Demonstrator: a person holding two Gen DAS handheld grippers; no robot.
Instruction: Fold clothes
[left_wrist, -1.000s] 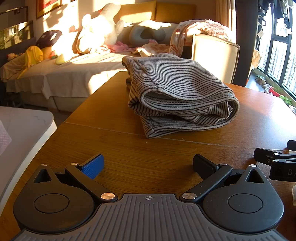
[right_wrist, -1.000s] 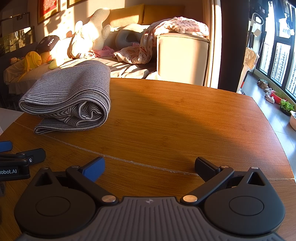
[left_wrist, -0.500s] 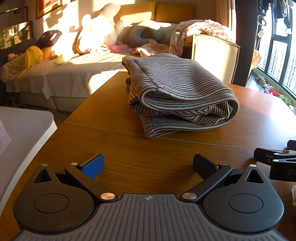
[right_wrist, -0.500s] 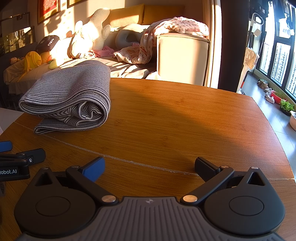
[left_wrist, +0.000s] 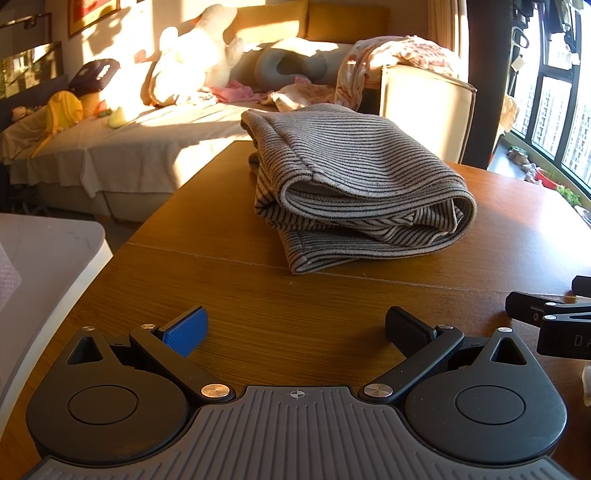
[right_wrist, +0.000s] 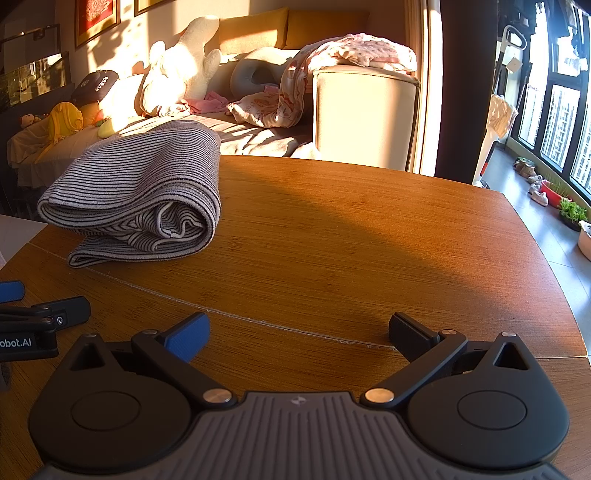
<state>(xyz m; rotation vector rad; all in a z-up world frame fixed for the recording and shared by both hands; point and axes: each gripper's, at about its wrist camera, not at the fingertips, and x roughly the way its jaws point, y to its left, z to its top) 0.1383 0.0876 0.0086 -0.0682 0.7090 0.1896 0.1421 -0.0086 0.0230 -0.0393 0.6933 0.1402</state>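
A folded striped garment (left_wrist: 354, 192) lies on the wooden table (right_wrist: 369, 236), well ahead of the left gripper (left_wrist: 295, 326) and right gripper (right_wrist: 299, 330), both spread apart and empty.

sofa (left_wrist: 147, 147) sunlit | wooden table (right_wrist: 369, 229) | windows (right_wrist: 554, 122) right | framed pictures (right_wrist: 98, 18)

1. A wooden tabletop (left_wrist: 229, 295), crossed by a thin seam, carries everything.
2. A folded grey striped garment (left_wrist: 362, 192) lies on it beyond the seam, several layers thick.
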